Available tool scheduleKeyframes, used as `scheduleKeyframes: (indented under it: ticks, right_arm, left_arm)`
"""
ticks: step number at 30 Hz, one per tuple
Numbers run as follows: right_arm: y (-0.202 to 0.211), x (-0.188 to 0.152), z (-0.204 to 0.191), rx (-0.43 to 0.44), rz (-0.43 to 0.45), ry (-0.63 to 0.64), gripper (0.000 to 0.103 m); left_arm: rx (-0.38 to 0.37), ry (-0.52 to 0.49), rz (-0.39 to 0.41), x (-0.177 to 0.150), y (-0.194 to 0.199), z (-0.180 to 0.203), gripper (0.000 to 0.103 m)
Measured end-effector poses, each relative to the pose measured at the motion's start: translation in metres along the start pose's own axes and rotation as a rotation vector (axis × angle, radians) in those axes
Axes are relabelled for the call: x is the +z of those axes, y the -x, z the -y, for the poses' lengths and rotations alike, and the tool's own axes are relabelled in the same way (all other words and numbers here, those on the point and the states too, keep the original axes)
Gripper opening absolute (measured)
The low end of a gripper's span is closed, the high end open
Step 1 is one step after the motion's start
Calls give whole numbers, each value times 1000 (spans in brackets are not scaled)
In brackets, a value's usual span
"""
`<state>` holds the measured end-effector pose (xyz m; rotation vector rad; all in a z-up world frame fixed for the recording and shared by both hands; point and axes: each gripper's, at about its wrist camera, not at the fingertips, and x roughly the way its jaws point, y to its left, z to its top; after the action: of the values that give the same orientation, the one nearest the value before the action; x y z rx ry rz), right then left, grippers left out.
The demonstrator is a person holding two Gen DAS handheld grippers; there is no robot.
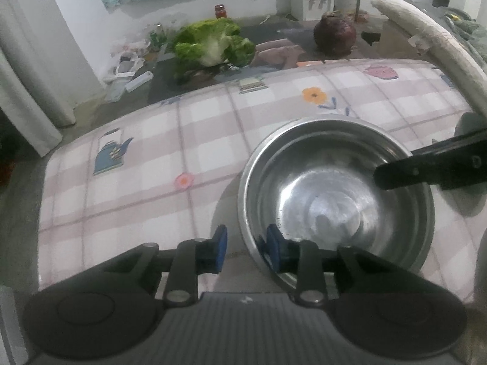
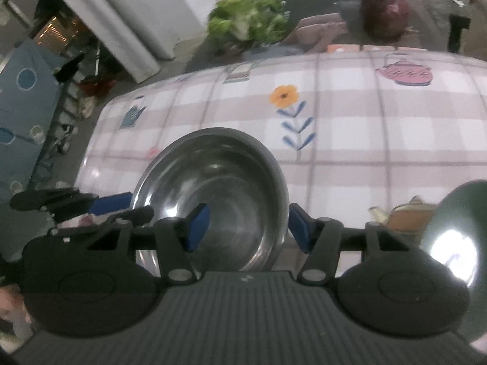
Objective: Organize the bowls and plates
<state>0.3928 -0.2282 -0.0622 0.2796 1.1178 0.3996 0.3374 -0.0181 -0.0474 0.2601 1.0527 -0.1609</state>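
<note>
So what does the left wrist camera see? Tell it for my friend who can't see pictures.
A shiny steel bowl sits on a checked tablecloth, and the open left gripper has one blue finger on each side of its near rim. The right gripper's dark finger reaches over the bowl's far side. Behind lie a lettuce and a red cabbage.

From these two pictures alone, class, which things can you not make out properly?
- Green dish, right wrist view: cut off by the frame edge and washed out by glare.
- Steel bowl, left wrist view: near rim hidden behind the left hand-held gripper.
- Lettuce, right wrist view: blurred.
</note>
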Motion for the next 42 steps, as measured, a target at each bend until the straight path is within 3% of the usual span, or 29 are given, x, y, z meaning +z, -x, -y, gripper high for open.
scheduleKeyframes:
  ticks: [1, 6, 10, 13, 18, 23, 26, 31, 35, 39, 42]
  right_arm:
    - [0, -2, -4, 6, 0, 7, 57]
    - [19, -9, -12, -6, 35, 21, 57]
    - [56, -18, 0, -23, 88, 11, 59]
    - [89, -31, 15, -67, 135, 3, 61]
    - [140, -59, 52, -155, 204, -27, 61]
    - [168, -86, 90, -256, 226, -48, 61]
    - [173, -94, 110, -305, 229, -55, 61]
    - [172, -95, 130, -295, 245, -87, 58]
    - [159, -89, 144, -278, 242, -113, 47]
    - [143, -83, 151, -267, 236, -132, 35]
    - [136, -81, 158, -267, 230, -145, 27]
  left_arm:
    - [10, -1, 2, -3, 3, -2, 31]
    - [32, 16, 58, -7, 28, -7, 57]
    - [24, 4, 127, -6, 56, 2, 62]
    - [-26, -13, 168, -3, 75, 19, 66]
    - [-175, -57, 183, 3, 89, 63, 83]
    - [-297, -109, 137, 6, 82, 114, 83]
    - [-331, -124, 100, 14, 72, 137, 84]
    - [-312, -113, 99, 31, 56, 163, 83]
    - [-256, -73, 110, 48, 44, 176, 83]
    - [-254, -40, 99, 59, 29, 183, 83]
    - [-248, -52, 93, 61, 21, 192, 73]
